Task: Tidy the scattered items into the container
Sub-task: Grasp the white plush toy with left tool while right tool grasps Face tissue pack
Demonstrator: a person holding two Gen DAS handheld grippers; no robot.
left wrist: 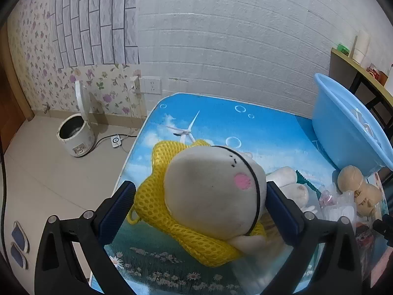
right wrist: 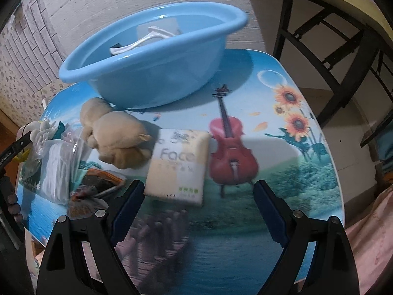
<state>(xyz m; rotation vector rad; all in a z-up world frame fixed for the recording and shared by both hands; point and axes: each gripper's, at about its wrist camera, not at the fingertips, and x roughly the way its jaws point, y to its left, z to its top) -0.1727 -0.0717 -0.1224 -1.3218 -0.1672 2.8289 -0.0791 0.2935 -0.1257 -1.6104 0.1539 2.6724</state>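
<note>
A grey-white plush doll (left wrist: 208, 191) with a pink cheek lies on a yellow mesh cloth (left wrist: 152, 204) on the picture-printed table (left wrist: 258, 127). My left gripper (left wrist: 199, 184) stands open around the doll's head; the right pad is at the head's edge and the left pad is beside the mesh. The blue plastic basin (right wrist: 152, 81) sits at the table's far side with white items (right wrist: 145, 40) inside. My right gripper (right wrist: 199, 183) hangs open over the table, nothing between its fingers. A "Face" tissue pack (right wrist: 179, 167) lies just beyond its left finger.
A tan plush bear (right wrist: 118, 142) lies in front of the basin. Left of it are a clear box of cotton swabs (right wrist: 56, 169) and an orange packet (right wrist: 98, 184). A rice cooker (left wrist: 75, 135) stands on the floor. A yellow desk with black legs (right wrist: 319, 5) is behind the table.
</note>
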